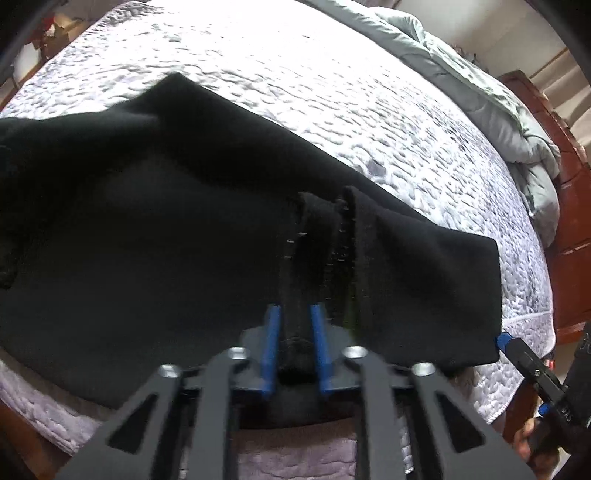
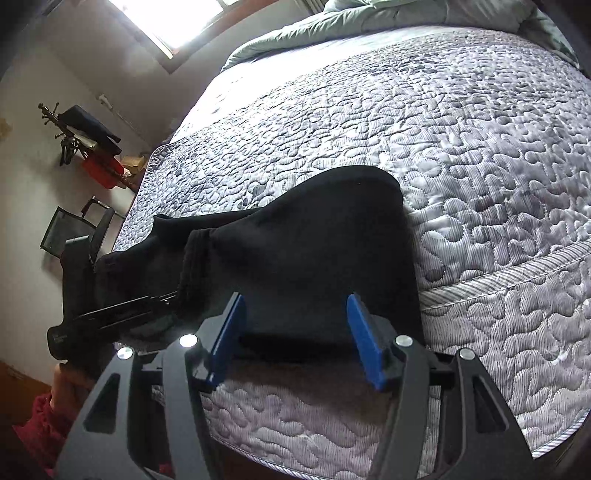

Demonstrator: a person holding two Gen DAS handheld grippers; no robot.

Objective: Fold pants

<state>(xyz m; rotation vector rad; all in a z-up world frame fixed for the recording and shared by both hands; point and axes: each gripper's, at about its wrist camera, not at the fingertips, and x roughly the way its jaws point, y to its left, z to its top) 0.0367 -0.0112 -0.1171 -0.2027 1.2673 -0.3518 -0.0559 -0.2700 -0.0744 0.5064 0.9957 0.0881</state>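
Black pants (image 1: 147,229) lie spread across a quilted pale bedspread (image 1: 295,74), near the bed's front edge. My left gripper (image 1: 295,310) is shut on a bunched ridge of the black fabric, which stands up between its blue pads (image 1: 272,347). In the right wrist view the pants (image 2: 314,240) end in a rounded fold. My right gripper (image 2: 295,299) stands open, its blue pads on either side of the pants' near edge without pressing on it. The left gripper (image 2: 147,302) shows at the left, the right gripper (image 1: 517,354) at the lower right.
A grey-green duvet (image 2: 332,22) is heaped at the bed's far end. Brown wooden furniture (image 1: 565,184) stands beside the bed. A mesh chair (image 2: 74,229) and a coat rack (image 2: 85,136) stand by the wall. A red sleeve (image 2: 40,424) is at lower left.
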